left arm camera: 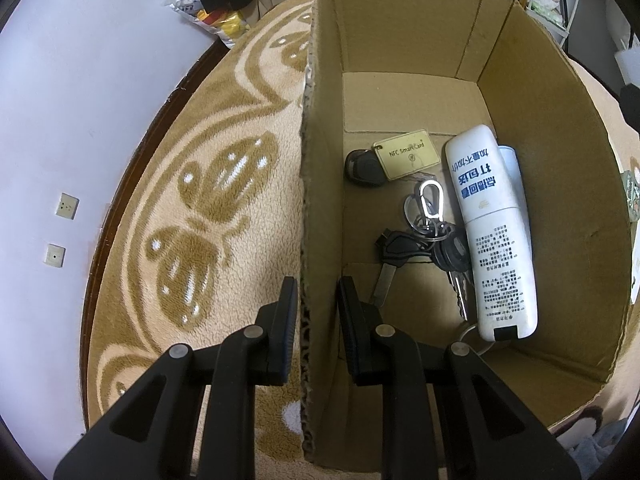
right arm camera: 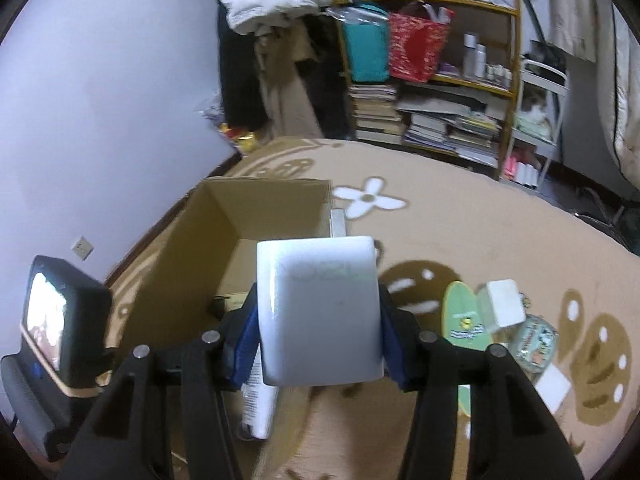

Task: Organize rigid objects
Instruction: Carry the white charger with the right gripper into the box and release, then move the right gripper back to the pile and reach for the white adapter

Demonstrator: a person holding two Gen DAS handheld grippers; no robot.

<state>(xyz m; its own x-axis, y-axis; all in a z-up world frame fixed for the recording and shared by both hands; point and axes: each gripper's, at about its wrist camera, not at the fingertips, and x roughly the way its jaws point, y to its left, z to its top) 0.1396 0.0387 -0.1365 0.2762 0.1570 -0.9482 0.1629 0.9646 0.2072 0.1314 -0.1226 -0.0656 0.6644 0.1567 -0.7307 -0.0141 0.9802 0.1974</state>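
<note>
The right gripper (right arm camera: pixel 318 316) is clamped on a white block (right arm camera: pixel 318 312), pads pressed on its 2 flat sides, and holds it above the near edge of the cardboard box (right arm camera: pixel 192 248). The left gripper (left arm camera: pixel 318 300) straddles the box's left wall (left arm camera: pixel 312 200), 1 finger outside and 1 inside, with a small gap on the inner side, so it looks parted, not squeezing (it may only be steadying the box). Already on the box floor lie a bunch of keys (left arm camera: pixel 424 236), an NFC card (left arm camera: pixel 404 154) on a dark fob, and a white tube (left arm camera: pixel 492 232) along the right wall. More items wait on the rug (right arm camera: pixel 460 216) by the box's right side. To place the block well, carry it over the bare far half of the floor, lower it clear of the walls, then let go low to avoid knocking the keys.
</note>
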